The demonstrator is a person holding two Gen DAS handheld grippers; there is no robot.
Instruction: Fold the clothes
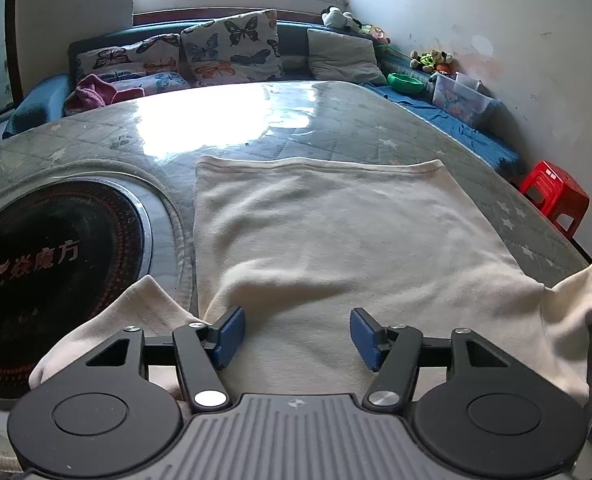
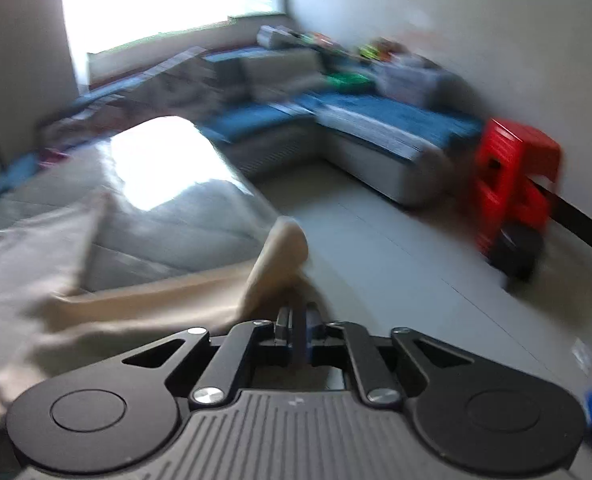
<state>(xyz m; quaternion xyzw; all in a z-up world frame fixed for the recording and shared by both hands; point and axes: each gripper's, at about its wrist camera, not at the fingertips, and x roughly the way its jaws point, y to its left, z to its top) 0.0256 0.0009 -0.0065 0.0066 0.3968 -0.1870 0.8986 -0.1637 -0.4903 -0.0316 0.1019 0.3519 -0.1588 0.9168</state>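
On table, cream knit garment (image 1: 335,240) lay flat; left gripper (image 1: 297,336) gaped above it, right gripper (image 2: 299,332) seemingly pinched its sleeve (image 2: 280,264); carry across evenly.

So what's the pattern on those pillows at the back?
Butterflies on a pale background; the pillows show best in the left wrist view.

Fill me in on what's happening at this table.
A person holding a gripper in each hand is folding a cream garment spread on the quilted table. The right gripper is shut on a sleeve end at the table's edge, lifting it; that view is motion-blurred. The left gripper hovers open over the garment's near part, holding nothing. A built-in cooktop lies beside the garment.
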